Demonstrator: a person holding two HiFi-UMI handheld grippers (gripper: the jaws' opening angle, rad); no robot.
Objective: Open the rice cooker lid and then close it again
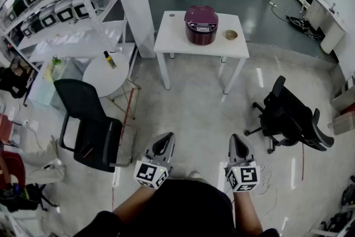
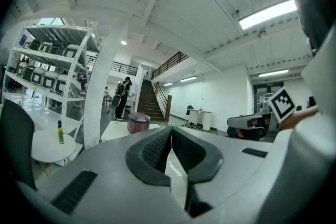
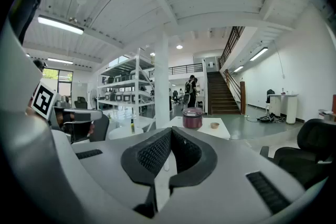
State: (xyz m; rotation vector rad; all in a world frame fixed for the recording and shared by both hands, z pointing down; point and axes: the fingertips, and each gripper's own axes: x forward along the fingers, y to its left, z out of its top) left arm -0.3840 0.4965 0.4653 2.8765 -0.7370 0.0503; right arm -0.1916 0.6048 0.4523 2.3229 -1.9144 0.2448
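Both grippers are carried low in front of the body, the left gripper (image 1: 163,144) and the right gripper (image 1: 238,146) side by side. Each has its jaws pressed fully together, and nothing is caught between them. They are pointed roughly level down the room, which is judged to be a resting carry, since nothing is within reach to be gripped.

The rice cooker (image 1: 201,37), maroon, is seen on the white table (image 1: 172,44) well ahead across the floor. Its lid (image 1: 201,18) is down, and a small bowl (image 1: 231,35) is set just beside it on the right.

The task is judged not yet begun. The table must first be approached before the lid can be released and raised, and a closed jaw tip may well be suited to pressing a latch.

The way forward is flanked by a black chair (image 1: 91,127) on the left and an office chair (image 1: 288,116) on the right. A passage is left between them, so a straight approach is favoured.
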